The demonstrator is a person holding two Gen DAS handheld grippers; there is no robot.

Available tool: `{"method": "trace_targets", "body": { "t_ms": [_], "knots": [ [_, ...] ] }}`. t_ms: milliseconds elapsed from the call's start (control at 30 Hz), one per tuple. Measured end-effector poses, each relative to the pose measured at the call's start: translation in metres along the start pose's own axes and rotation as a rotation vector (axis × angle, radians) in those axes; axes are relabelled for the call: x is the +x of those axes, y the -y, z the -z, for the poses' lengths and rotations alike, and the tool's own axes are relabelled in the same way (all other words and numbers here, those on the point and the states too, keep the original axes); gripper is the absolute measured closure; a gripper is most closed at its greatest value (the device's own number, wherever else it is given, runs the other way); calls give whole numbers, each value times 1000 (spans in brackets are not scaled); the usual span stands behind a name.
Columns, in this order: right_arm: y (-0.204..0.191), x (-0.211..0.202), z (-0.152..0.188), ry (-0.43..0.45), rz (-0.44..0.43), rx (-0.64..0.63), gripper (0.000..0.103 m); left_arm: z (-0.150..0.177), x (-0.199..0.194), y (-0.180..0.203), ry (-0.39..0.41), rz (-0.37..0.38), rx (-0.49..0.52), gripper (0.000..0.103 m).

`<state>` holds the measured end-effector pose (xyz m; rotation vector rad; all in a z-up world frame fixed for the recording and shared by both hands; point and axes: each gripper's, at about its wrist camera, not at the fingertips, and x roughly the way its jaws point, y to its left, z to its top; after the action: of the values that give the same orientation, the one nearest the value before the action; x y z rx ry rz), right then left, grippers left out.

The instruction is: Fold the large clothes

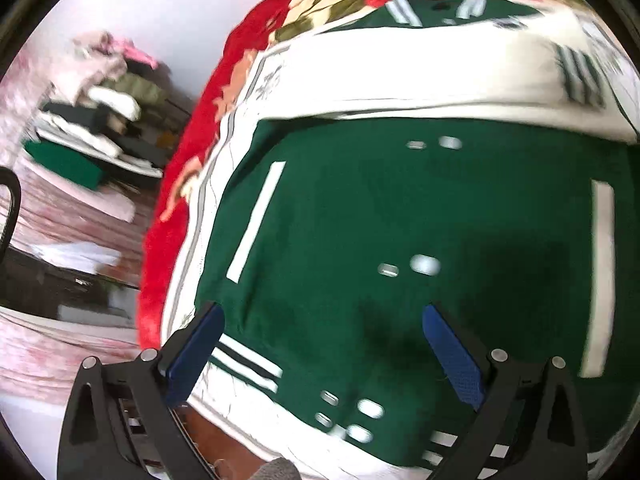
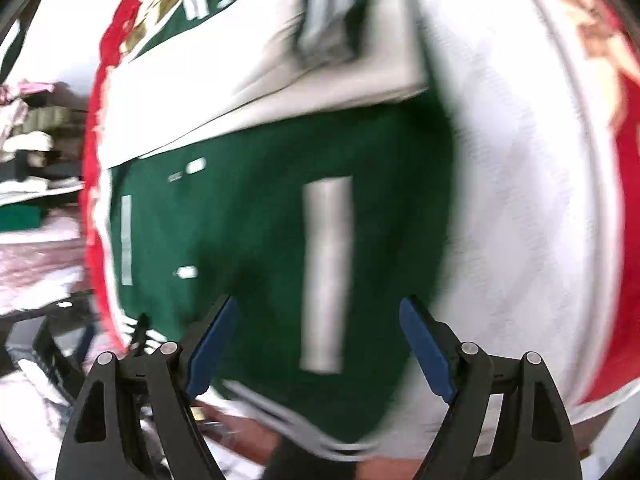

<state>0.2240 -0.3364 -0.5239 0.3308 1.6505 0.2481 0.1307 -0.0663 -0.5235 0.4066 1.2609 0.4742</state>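
A large green and white jacket with snap buttons lies spread on a red floral blanket. A white sleeve is folded across its upper part. My left gripper is open and empty just above the jacket's lower hem. In the right wrist view the same jacket lies below my right gripper, which is open and empty over a white pocket stripe. Both views are blurred by motion.
The blanket's red edge runs along the right. A pile of folded clothes sits on a surface at the far left. The left gripper's black frame shows at the lower left of the right wrist view.
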Motion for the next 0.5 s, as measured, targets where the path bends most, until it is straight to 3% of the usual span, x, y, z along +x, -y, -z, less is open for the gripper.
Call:
{"method": "trace_targets", "body": {
  "t_ms": [33, 300, 367, 500],
  "knots": [
    [17, -3, -8, 8, 41, -23, 0, 4, -12, 18, 4, -36, 19, 1],
    [109, -25, -32, -9, 141, -143, 0, 40, -79, 148, -60, -111, 121, 1],
    [127, -25, -36, -12, 156, -157, 0, 46, -80, 176, -68, -139, 165, 1],
    [161, -16, -42, -43, 163, -131, 0, 56, -63, 216, -97, -267, 205, 1]
  ]
}}
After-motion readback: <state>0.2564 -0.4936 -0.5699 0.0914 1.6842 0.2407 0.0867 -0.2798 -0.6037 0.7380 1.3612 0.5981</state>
